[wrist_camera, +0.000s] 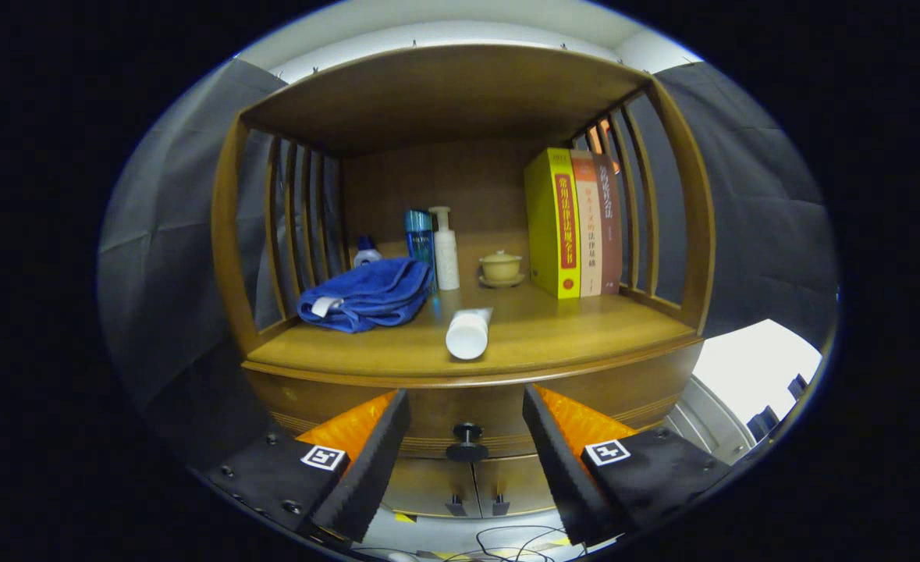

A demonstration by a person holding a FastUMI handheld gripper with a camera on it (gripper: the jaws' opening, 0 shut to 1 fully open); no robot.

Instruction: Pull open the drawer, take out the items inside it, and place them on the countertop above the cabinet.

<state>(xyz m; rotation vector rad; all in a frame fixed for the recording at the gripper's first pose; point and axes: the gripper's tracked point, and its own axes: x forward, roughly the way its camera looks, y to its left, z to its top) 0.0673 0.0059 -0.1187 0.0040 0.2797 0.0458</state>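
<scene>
- Between the gripper's (466,453) spread fingers sits the small dark round knob (467,442) of the closed wooden drawer (499,406) — the fingers stand apart, one on each side of the knob, touching nothing.
- Beyond the fingers, on the wooden countertop (584,328) of the brown cabinet (229,234), a white tube with a round cap (468,332) lies on its side near the front edge.
- Left of the tube rests a folded blue towel (367,295) with a white tag.
- Behind the towel stand a small white-and-blue bottle (366,252), a tall blue bottle (419,234) and a white pump bottle (445,248).
- Further right sit a yellow lidded cup on a saucer (500,268) and upright books (575,222) — one yellow, two brownish.
- Below the drawer, two cabinet doors (475,484) are shut.
</scene>
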